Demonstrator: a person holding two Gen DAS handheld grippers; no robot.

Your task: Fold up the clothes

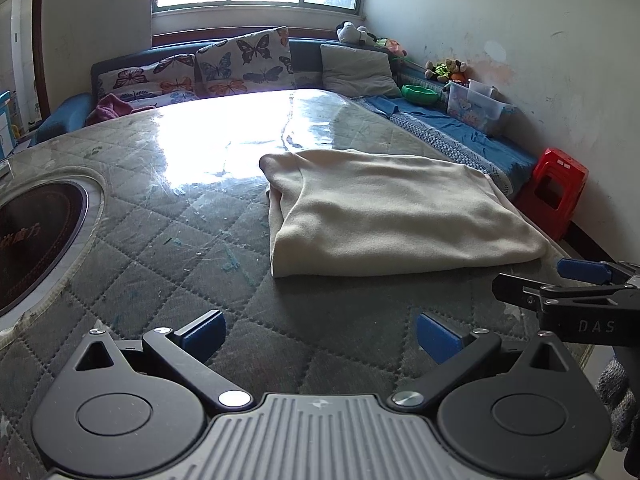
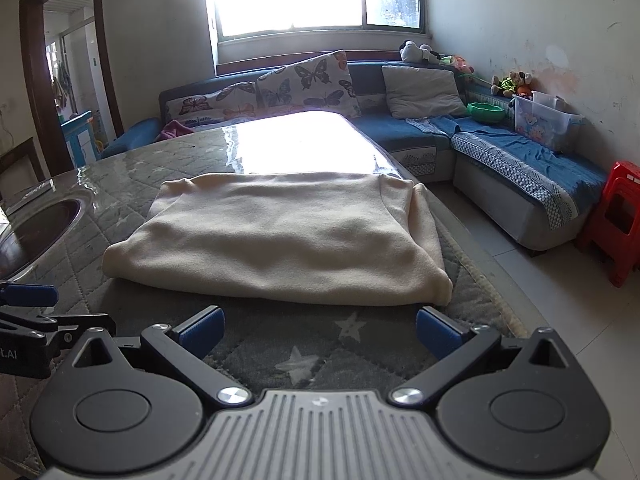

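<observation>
A cream garment lies folded into a flat rectangle on the quilted grey table cover. In the right wrist view the same garment fills the middle, its near fold just beyond my fingertips. My left gripper hovers open over bare cover, short of the garment's near left corner, nothing between its blue pads. My right gripper is open too, facing the garment's near edge and holding nothing. Each gripper shows in the other's view: the right gripper at the right edge, the left gripper at the left edge.
A round dark inset hob sits in the table at the left. A blue corner sofa with butterfly cushions, a clear plastic bin and soft toys runs behind and to the right. A red stool stands on the tiled floor.
</observation>
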